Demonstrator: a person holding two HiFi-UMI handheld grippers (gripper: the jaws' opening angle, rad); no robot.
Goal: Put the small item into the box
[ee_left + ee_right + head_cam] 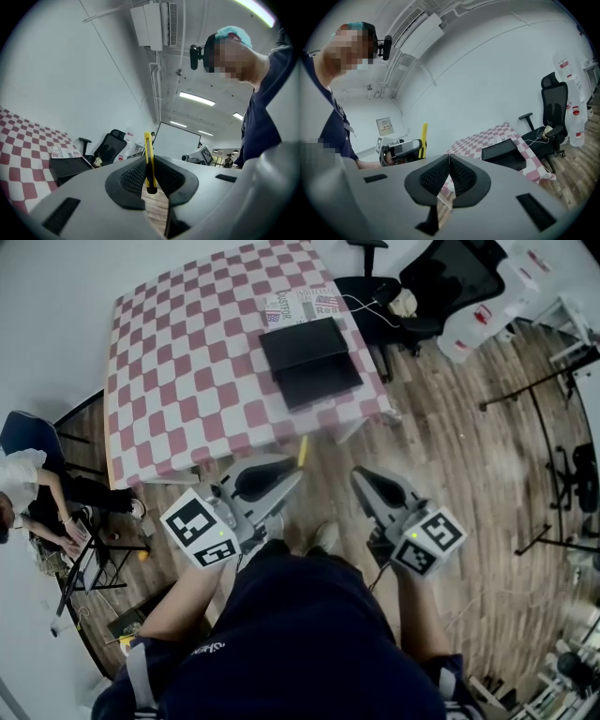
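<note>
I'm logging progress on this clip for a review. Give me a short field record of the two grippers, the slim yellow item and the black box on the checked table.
left gripper: shut on the slim yellow stick-shaped item, which sticks out past the jaw tips
right gripper: shut, nothing between its jaws
box: flat black box, lying on the table with the red-and-white checked cloth
item in box: no
position: both grippers over the wooden floor, short of the table edge
</note>
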